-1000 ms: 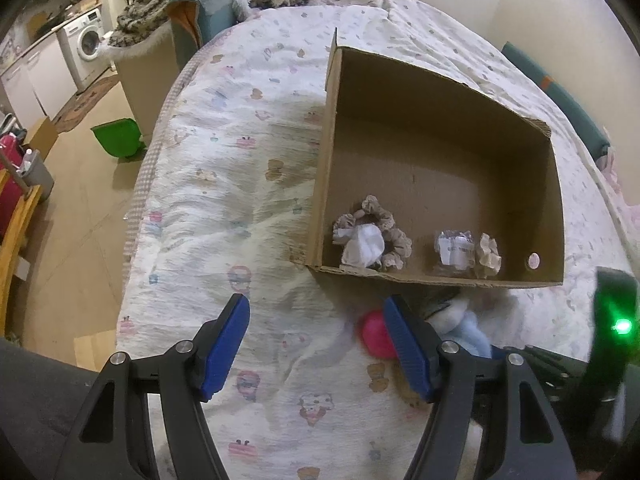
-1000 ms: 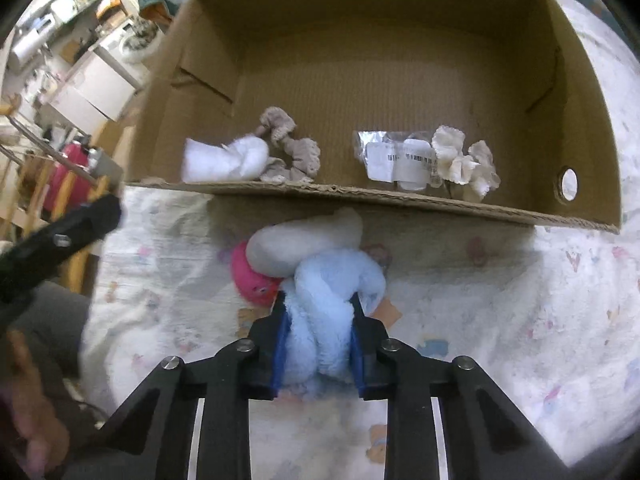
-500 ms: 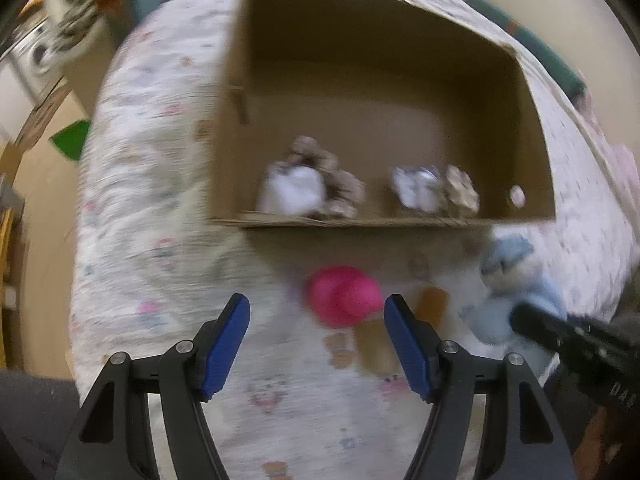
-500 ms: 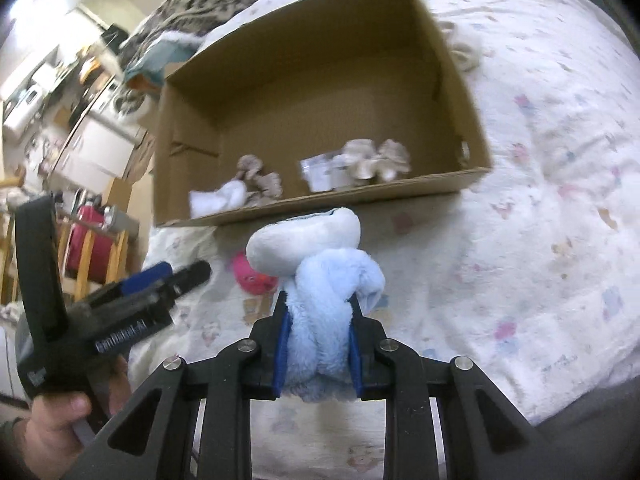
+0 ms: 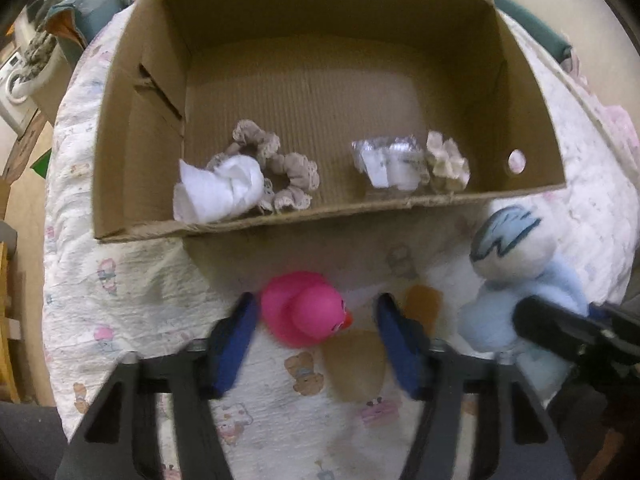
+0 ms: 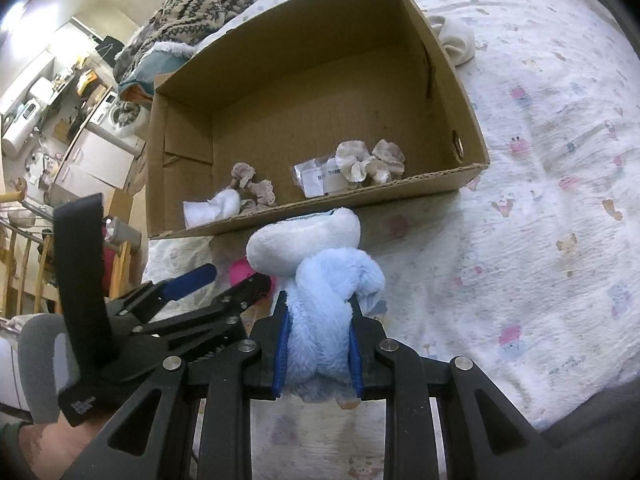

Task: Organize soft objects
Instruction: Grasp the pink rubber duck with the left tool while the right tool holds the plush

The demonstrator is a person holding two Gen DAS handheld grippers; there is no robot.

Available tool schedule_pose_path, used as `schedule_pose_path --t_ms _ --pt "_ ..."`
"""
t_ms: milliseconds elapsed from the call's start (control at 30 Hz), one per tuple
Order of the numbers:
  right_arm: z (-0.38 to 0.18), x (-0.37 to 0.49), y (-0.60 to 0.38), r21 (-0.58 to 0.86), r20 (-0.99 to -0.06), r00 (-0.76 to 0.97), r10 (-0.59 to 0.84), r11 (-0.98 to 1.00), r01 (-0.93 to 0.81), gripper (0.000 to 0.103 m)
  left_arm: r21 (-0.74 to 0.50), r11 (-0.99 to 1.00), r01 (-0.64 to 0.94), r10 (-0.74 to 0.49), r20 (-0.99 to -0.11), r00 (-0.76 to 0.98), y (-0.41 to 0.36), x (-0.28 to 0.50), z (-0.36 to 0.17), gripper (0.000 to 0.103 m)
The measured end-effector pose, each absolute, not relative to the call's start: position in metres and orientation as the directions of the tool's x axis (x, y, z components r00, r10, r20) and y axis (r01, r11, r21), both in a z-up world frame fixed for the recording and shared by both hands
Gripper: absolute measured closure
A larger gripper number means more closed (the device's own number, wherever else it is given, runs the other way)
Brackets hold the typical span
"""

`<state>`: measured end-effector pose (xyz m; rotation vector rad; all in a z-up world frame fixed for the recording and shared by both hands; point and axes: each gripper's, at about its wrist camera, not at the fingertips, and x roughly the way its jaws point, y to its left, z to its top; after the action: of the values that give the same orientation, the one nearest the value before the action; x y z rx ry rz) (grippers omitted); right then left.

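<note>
My right gripper is shut on a light blue plush toy with a white head, held above the bed in front of the cardboard box. The plush also shows in the left wrist view. My left gripper is open, its blue pads on either side of a pink rubber duck lying on the bedspread, not touching it. The box holds a white cloth, a beige scrunchie, a plastic packet and a cream scrunchie.
The patterned bedspread covers the bed around the box. A white sock lies behind the box on the right. A patterned blanket is piled at the far end. The floor and a washing machine lie to the left.
My left gripper has moved forward so the pink duck now sits between its open pads. My right gripper has lifted the blue plush and drawn back from the box.
</note>
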<state>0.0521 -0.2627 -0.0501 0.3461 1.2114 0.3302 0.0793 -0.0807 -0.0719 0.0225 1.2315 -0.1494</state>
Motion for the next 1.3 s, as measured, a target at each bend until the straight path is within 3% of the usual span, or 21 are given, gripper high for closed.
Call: schedule_pose_path --t_ms 100,467,733,900,1300 --pt "-0.051 0.053 -0.261 0.43 -0.847 0.314 0.429 0.9 -0.069 0.077 -0.035 0.991 0.131 -0.076 -0.944 0.32 -0.081 0.079 -0.078 0.074" --pt "-0.048 0.053 -0.251 0.429 -0.845 0.307 0.437 0.898 -0.097 0.077 -0.067 0.997 0.024 -0.071 -0.933 0.353 -0.048 0.072 -0.056 0.074" --pt "-0.039 0.043 -0.245 0.438 -0.831 0.311 0.461 0.887 -0.145 0.077 -0.024 1.0 -0.004 -0.02 -0.92 0.391 -0.028 0.05 -0.041 0.074" --pt "-0.025 0.035 -0.24 0.466 -0.795 0.332 0.508 0.862 -0.201 0.077 0.056 0.998 -0.021 0.06 -0.891 0.45 -0.029 0.035 -0.021 0.074" --pt "0.017 0.027 -0.244 0.533 -0.643 0.463 0.609 0.791 -0.3 0.077 0.112 0.992 0.051 0.061 -0.809 0.585 -0.046 0.021 0.021 0.074"
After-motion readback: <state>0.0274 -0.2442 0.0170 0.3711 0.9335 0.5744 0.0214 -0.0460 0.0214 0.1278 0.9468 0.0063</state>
